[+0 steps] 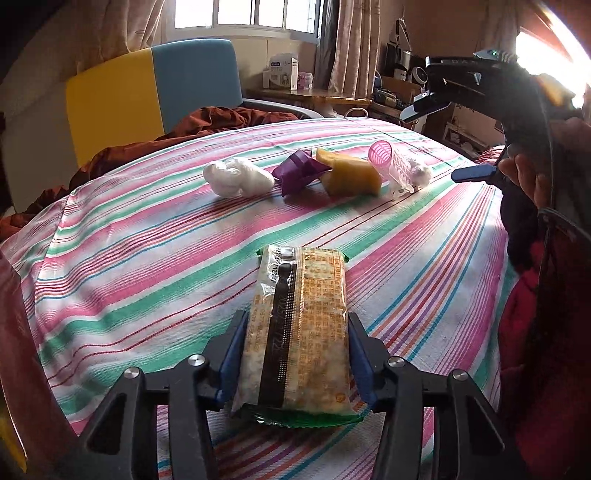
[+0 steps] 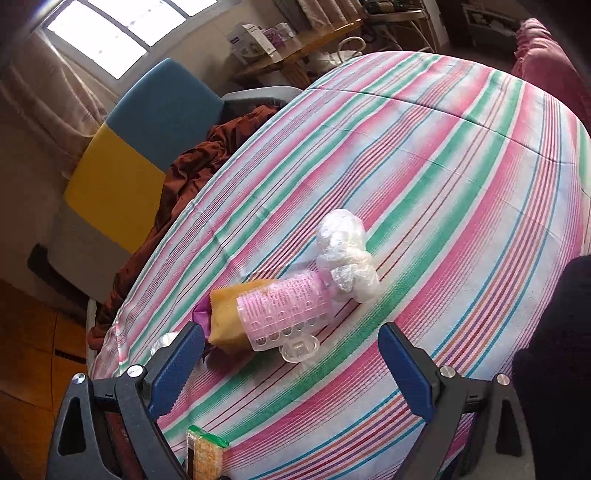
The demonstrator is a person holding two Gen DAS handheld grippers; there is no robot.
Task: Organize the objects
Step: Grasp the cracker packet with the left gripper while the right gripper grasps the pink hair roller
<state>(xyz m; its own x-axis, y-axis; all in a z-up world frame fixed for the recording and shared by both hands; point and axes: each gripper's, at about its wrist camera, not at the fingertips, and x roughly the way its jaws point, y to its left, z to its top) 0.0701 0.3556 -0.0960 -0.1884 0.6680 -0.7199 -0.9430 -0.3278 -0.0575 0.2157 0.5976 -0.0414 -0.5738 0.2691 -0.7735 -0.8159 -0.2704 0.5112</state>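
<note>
Snack pack (image 1: 295, 332) clamped in left tongs (image 1: 295, 354); right tongs (image 2: 291, 354) wide open, empty.

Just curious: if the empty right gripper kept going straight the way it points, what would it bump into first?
Probably the clear pink-lined holder lying against the yellow sponge; depth is hard to judge.

Sunlit window (image 1: 236, 14), perhaps curtained

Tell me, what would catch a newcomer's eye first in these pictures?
Probably the snack packet clamped between the left gripper right in the foreground. Beyond it, a row of small items crosses the striped bedsheet: a white bundle, purple wrapper, yellow sponge and pink-and-clear plastic piece, with the right gripper open above them.
</note>
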